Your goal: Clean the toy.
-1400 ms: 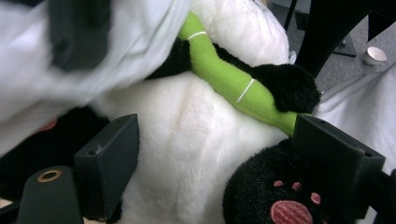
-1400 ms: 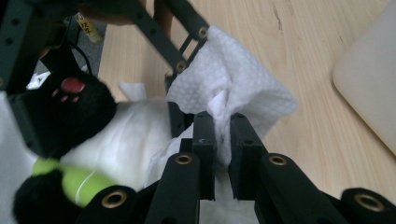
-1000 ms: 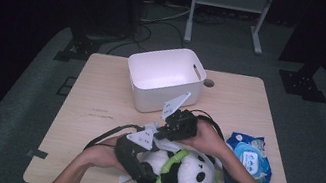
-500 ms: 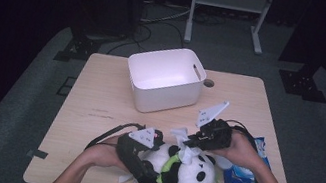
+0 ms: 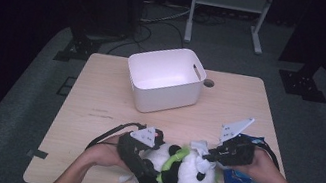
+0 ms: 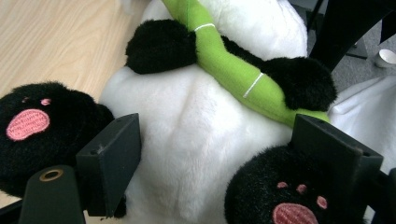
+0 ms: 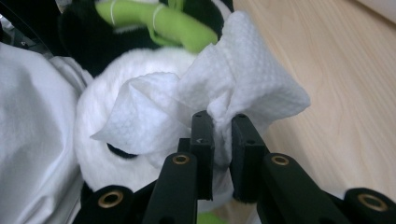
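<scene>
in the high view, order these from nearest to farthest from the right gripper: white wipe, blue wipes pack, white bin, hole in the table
1. white wipe: pinched in the right gripper, over the panda's head.
2. blue wipes pack: just under and beside that hand, at the table's near right.
3. hole in the table: farther back, beside the bin.
4. white bin: back centre; close to the hole's rank, hard to separate.

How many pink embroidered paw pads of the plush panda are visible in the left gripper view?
2. One pink pad is on the black foot at the left edge, beside the left jaw. The other pink pad is on the black foot at the bottom, near the right jaw. More may be hidden.
</scene>
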Demonstrator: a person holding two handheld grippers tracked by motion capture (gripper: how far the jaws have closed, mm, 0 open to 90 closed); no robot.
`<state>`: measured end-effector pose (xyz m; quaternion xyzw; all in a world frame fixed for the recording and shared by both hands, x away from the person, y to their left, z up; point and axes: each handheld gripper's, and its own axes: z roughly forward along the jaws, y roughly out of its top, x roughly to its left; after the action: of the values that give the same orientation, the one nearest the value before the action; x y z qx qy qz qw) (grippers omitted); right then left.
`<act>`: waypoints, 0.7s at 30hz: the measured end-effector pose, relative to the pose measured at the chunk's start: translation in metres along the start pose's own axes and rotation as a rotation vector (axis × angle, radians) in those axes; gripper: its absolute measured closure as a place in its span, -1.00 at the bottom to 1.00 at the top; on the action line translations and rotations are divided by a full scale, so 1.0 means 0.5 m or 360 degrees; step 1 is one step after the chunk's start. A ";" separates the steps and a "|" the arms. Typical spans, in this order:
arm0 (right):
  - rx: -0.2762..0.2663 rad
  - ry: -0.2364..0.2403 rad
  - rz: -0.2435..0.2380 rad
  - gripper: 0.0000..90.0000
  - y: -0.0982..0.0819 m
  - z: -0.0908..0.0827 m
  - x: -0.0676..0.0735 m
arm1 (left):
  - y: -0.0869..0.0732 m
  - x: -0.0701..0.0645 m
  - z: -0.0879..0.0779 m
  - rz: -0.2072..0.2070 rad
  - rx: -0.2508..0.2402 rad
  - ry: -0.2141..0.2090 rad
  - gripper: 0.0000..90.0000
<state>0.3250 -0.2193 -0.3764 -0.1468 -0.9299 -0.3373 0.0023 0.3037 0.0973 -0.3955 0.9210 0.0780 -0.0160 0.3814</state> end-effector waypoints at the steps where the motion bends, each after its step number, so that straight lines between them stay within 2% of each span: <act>1: 0.0000 0.0000 0.0000 0.78 0.000 0.000 0.000 | 0.000 0.000 0.000 0.0000 0.0000 0.0000 -0.65; 6: -0.0011 0.0018 0.0041 0.77 -0.022 -0.004 -0.001 | -0.001 0.003 -0.001 -0.0009 0.0001 0.0017 -0.65; 12: -0.0043 0.0032 0.0018 0.77 -0.024 -0.004 0.004 | -0.005 0.008 0.000 -0.0034 -0.0012 0.0061 -0.65; 15: -0.0048 0.0034 -0.0027 0.77 -0.014 -0.005 0.016 | -0.008 0.010 -0.003 -0.0031 0.0011 0.0117 -0.65; 16: -0.0048 0.0038 -0.0028 0.77 -0.012 -0.005 0.019 | -0.008 0.010 -0.003 -0.0031 0.0011 0.0117 -0.65; 19: -0.0040 0.0054 -0.0048 0.77 -0.008 -0.004 0.026 | -0.011 0.013 -0.005 -0.0009 0.0024 0.0176 -0.65; 21: -0.0038 0.0071 -0.0055 0.77 -0.005 -0.002 0.033 | -0.015 0.017 -0.005 -0.0029 0.0021 0.0216 -0.65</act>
<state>0.3085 -0.2175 -0.3756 -0.1231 -0.9280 -0.3514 0.0155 0.3107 0.1054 -0.3997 0.9217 0.1119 0.0424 0.3690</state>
